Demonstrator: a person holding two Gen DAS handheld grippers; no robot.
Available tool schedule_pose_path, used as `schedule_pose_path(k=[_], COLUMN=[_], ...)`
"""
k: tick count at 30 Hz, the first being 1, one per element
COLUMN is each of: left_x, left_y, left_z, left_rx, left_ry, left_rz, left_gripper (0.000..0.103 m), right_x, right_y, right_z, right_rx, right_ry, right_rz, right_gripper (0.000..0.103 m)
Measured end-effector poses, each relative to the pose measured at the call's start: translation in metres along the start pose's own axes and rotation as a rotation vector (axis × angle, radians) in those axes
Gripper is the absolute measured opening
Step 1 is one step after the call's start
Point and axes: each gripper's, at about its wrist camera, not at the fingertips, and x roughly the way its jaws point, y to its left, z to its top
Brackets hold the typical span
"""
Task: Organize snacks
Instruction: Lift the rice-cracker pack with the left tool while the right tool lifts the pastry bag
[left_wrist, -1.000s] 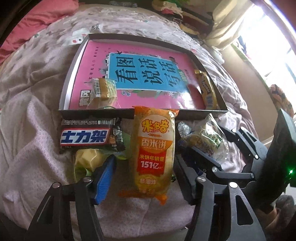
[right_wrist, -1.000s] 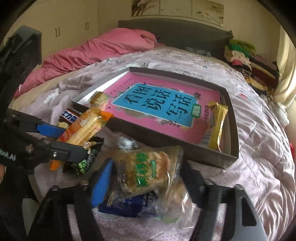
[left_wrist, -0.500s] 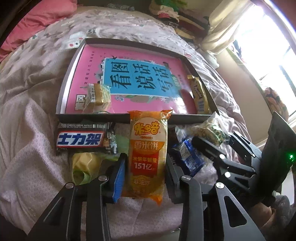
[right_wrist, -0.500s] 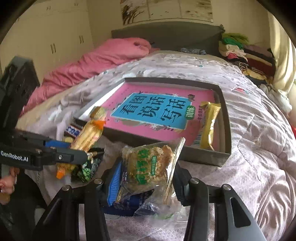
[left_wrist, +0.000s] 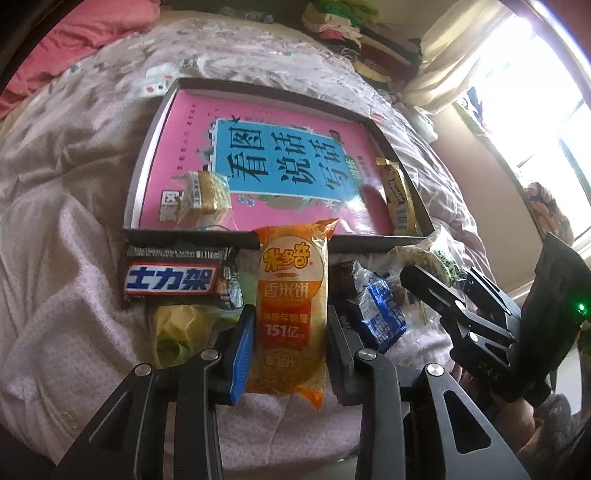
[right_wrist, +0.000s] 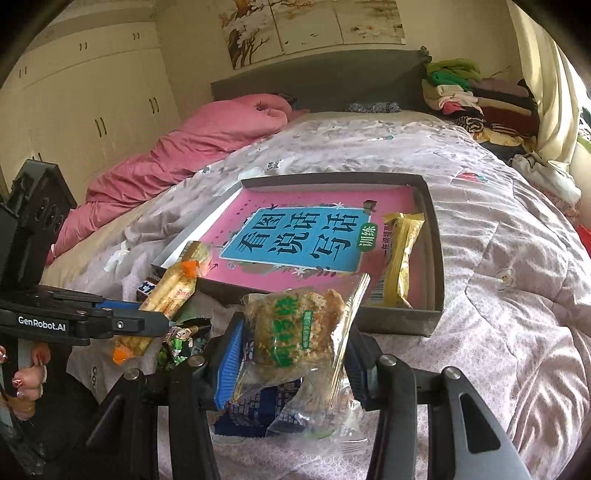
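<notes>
My left gripper (left_wrist: 290, 354) is shut on an orange rice-cracker pack (left_wrist: 293, 306), lifted just before the shallow grey box (left_wrist: 135, 177). The box holds a pink book (left_wrist: 258, 166), a small gold-wrapped cake (left_wrist: 207, 190) and a yellow bar (left_wrist: 397, 199). My right gripper (right_wrist: 291, 363) is shut on a clear bag of crisp cake with a green label (right_wrist: 299, 332), raised near the box's front wall (right_wrist: 399, 321). The right gripper also shows in the left wrist view (left_wrist: 439, 288).
On the quilt before the box lie a Snickers bar (left_wrist: 173, 278), a yellow-green packet (left_wrist: 177, 328) and a blue-white packet (left_wrist: 380, 314). A pink duvet (right_wrist: 192, 147) lies at the far left and folded clothes (right_wrist: 476, 107) at the far right.
Both grippers closed on their snacks and lifted them: the left on the orange pack, the right on the clear bag. The blue-white packet beneath came into sight.
</notes>
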Motion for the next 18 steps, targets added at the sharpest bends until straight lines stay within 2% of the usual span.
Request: schedule_pose_path(k=[6,18], left_x=[-0.002,-0.031], left_y=[-0.003,-0.010], left_z=[0.001,0.007], left_rx=[0.003,0.022], left_ry=[-0.013,-0.085], left_rz=[0.001,0.017], left_gripper=[0.035,0.035], right_x=[-0.003,-0.019], right_y=[0.002,0.001], right_z=[0.000,0.008], right_rx=[-0.006,0.023], right_ry=[-0.017,-0.094], right_rz=[-0.001,0.023], right_gripper=[0.049,0.049])
